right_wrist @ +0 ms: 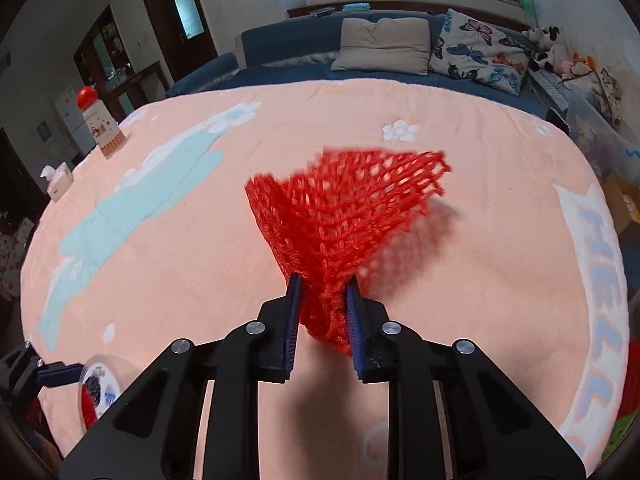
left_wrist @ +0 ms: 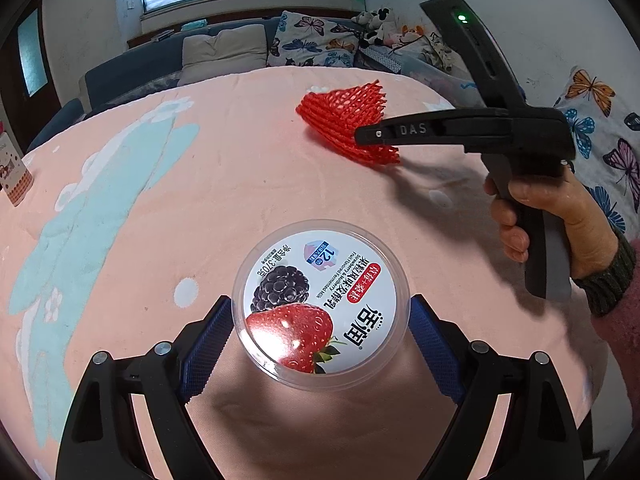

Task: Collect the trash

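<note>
Two pieces of trash are in hand at once. The right gripper [right_wrist: 323, 286] has its blue-padded fingers [right_wrist: 294, 312] pinching the gathered end of a red foam fruit net [right_wrist: 344, 216], which fans out ahead of them and appears lifted just above the pink blanket [right_wrist: 180, 248]. That net looks nearly weightless, soft and springy; it squashes easily under the pads, so a pinch on the bunched end, as here, is probably the surest hold, though a loose flap could snag or slip free.

The left gripper [left_wrist: 320, 322] has its fingers [left_wrist: 208, 340] spread wide against opposite sides of a round yogurt tub [left_wrist: 320, 304]; they seem to touch the rim, but whether they truly bear on it I cannot tell. The tub is clear, thin-walled plastic under a printed lid showing a strawberry and a mulberry. It is likely light if emptied, smooth and a bit slippery, and liable to flex, so a hold across the stiffer rim suits it best. It sits low over the blanket, near the person's side, well apart from the net.
</note>
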Tool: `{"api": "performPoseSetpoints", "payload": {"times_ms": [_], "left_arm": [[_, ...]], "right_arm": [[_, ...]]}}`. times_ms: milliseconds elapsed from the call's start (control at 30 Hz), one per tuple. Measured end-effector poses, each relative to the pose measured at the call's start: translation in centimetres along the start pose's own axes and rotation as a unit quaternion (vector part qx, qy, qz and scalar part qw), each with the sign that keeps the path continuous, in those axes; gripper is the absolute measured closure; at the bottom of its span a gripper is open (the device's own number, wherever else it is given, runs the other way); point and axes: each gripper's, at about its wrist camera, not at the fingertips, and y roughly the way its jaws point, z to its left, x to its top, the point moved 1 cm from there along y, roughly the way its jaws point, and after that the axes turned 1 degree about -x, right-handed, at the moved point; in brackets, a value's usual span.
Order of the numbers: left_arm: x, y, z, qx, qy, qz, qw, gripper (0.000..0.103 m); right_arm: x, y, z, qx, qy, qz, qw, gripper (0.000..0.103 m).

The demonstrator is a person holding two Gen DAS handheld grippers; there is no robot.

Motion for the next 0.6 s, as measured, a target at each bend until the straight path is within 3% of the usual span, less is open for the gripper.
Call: {"api": "performPoseSetpoints", "payload": {"times_ms": [600], "left_arm": [[0.0, -2.6, -5.4, -0.031, 0.042, -0.026, 0.9983, 0.019]], "right_arm": [[-7.0, -11.1, -3.6, -0.014, 0.04, -0.039, 0.998, 0.088]]}}
